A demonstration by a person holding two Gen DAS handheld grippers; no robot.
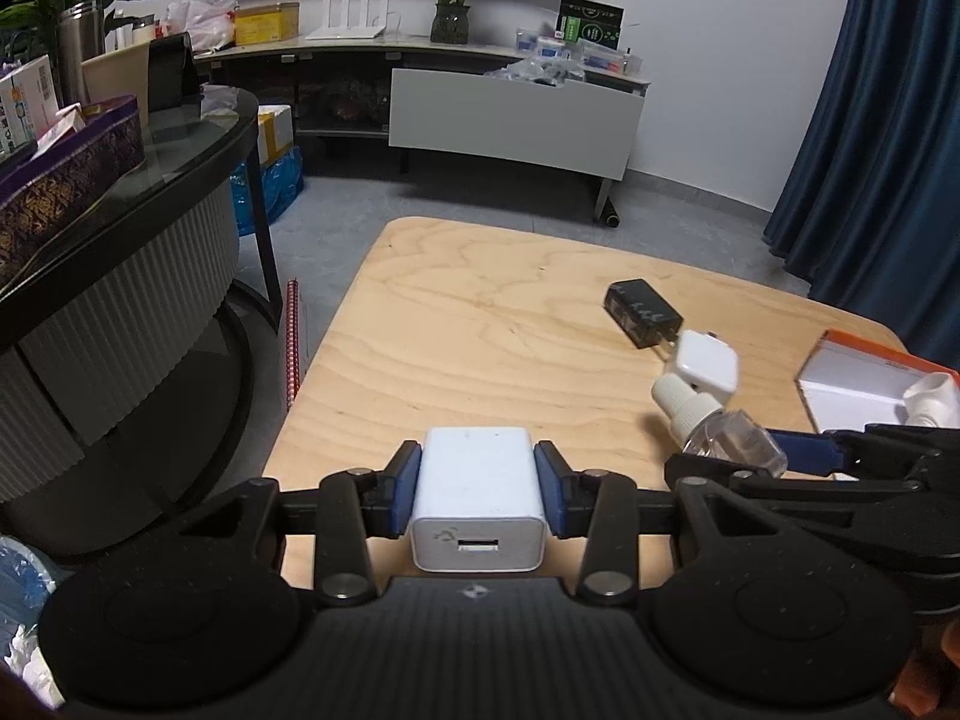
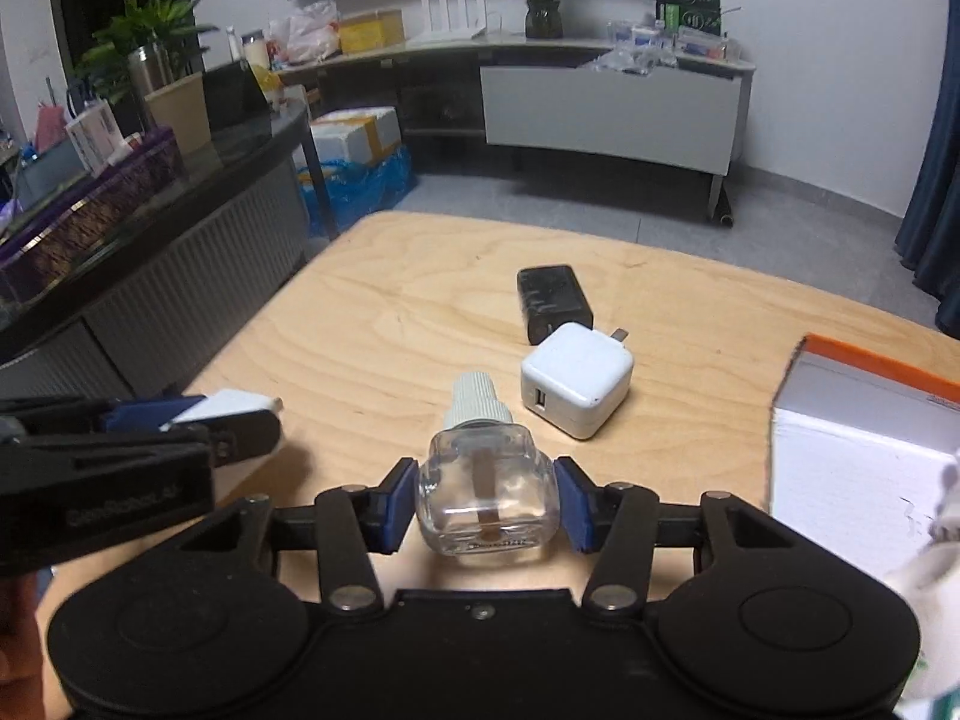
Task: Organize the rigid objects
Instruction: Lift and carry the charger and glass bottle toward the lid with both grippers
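Both sets of fingers are full here. The left gripper (image 1: 479,495) is clamped on a white USB charger (image 1: 478,498), USB port facing back at the camera, long axis running straight out along the fingers, held just above the near edge of the tabletop (image 1: 480,324). The right gripper (image 2: 485,498) is squeezed shut on a clear glass bottle (image 2: 485,495) with a ribbed white cap (image 2: 477,399) pointing forward.

The white box with the orange rim (image 2: 864,420) sits just to the right of the right gripper, so my guess is that hand gets there first. It already holds something white, too blurry to name.

Still loose on the tabletop: a white cube charger (image 2: 577,381) touching a black charger (image 2: 555,300) behind it.

Writing-wise, there's embossed lettering on the bottle base and the other gripper's arm, neither readable.
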